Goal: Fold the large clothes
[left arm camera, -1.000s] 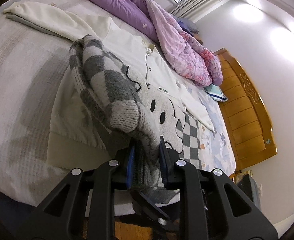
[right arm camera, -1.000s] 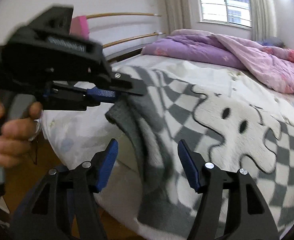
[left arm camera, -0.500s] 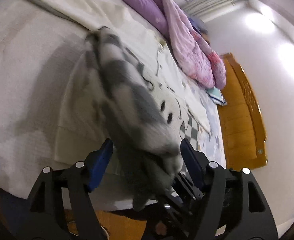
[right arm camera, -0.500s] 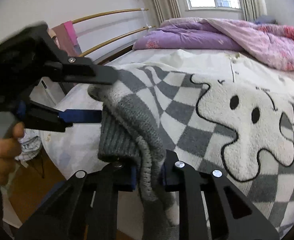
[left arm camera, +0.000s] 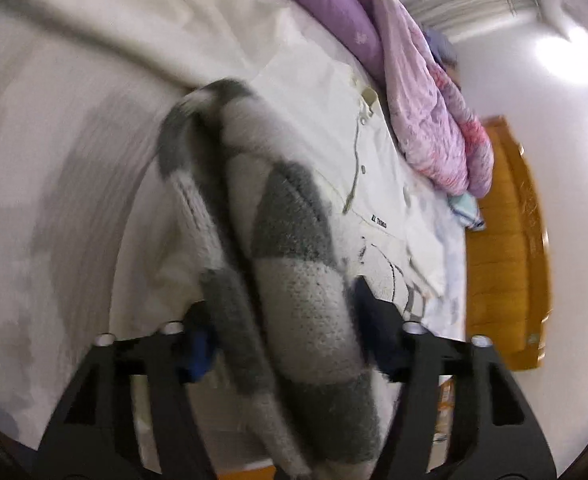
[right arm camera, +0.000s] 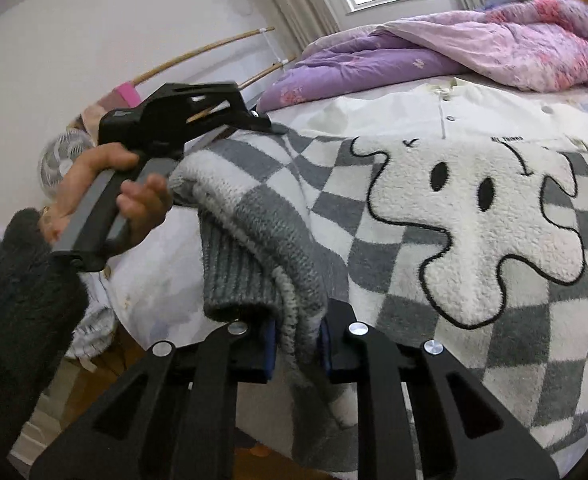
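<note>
The right gripper (right arm camera: 297, 346) pinches a bunched fold of the checkered sweater (right arm camera: 473, 216) at the bed's (left arm camera: 46, 168) near edge. The left gripper (left arm camera: 282, 340) is spread wide, sleeve (left arm camera: 294, 280) draped loosely between its fingers (that view is blurred). The sweater lies over a cream shirt (left arm camera: 377, 168), beside a purple quilt (right arm camera: 473, 52).

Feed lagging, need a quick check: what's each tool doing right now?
Left tool: open, checkered sweater sleeve lying loose between its fingers.
Right tool: shut on checkered sweater.
</note>
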### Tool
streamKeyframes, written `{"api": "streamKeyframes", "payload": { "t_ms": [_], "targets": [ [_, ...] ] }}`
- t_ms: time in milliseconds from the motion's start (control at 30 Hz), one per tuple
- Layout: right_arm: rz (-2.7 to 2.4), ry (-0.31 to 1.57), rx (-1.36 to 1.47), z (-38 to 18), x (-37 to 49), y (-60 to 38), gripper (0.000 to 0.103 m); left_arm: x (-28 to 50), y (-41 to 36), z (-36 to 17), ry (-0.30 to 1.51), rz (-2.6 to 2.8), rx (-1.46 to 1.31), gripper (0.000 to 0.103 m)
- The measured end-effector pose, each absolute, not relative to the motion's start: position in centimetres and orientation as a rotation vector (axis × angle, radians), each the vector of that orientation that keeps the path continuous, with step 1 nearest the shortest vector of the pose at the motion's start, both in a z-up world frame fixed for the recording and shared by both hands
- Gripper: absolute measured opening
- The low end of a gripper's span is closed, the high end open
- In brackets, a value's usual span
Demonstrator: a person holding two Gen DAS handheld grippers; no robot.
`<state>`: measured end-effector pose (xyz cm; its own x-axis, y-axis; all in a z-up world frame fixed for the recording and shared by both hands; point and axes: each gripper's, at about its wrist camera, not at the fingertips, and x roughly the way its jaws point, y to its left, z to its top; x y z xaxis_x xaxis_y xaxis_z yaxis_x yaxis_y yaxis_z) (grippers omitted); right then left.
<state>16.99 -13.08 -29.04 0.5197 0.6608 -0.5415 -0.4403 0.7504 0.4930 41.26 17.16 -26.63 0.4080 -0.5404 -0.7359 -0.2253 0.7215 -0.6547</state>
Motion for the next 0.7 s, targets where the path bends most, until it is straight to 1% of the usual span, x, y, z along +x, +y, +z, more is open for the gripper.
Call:
{"api": "streamKeyframes", "payload": {
  "t_ms": [33, 67, 200, 367, 467, 567, 600, 633, 700],
  "targets": [
    [0.668, 0.771, 0.341, -28.8, 16.9, -13.9, 0.015, 41.7, 16.0, -25.5, 1.153, -0.245, -0.745, 0.049],
    [0.661, 0.759, 0.387, -28.6, 16.9, -15.3, 0.015, 41.9, 15.0, -24.6, 1.141, -0.261, -0.715, 0.048],
    [0.614, 0.715, 0.549, -27.8, 16.7, -21.0, 0.015, 43.3, 7.6, -20.3, 1.082, -0.357, -0.567, 0.047],
    [0.539, 0.651, 0.706, -27.5, 16.0, -28.0, 0.014, 45.2, -3.6, -17.6, 1.045, -0.512, -0.439, 0.045],
    [0.49, 0.627, 0.832, -28.1, 15.4, -32.1, 0.014, 46.3, -9.0, -17.8, 1.062, -0.578, -0.396, 0.044],
    [0.42, 0.631, 0.923, -29.8, 14.6, -35.4, 0.014, 47.3, -14.5, -19.6, 1.12, -0.626, -0.362, 0.043],
    [0.401, 0.635, 0.943, -30.4, 14.4, -36.1, 0.014, 47.5, -16.5, -20.7, 1.148, -0.64, -0.347, 0.042],
    [0.371, 0.647, 0.985, -31.5, 14.0, -37.1, 0.014, 47.6, -18.1, -21.8, 1.174, -0.657, -0.332, 0.039],
    [0.323, 0.668, 1.039, -33.2, 13.6, -38.5, 0.014, 47.7, -20.9, -24.0, 1.227, -0.686, -0.306, 0.04]
  ]
}}
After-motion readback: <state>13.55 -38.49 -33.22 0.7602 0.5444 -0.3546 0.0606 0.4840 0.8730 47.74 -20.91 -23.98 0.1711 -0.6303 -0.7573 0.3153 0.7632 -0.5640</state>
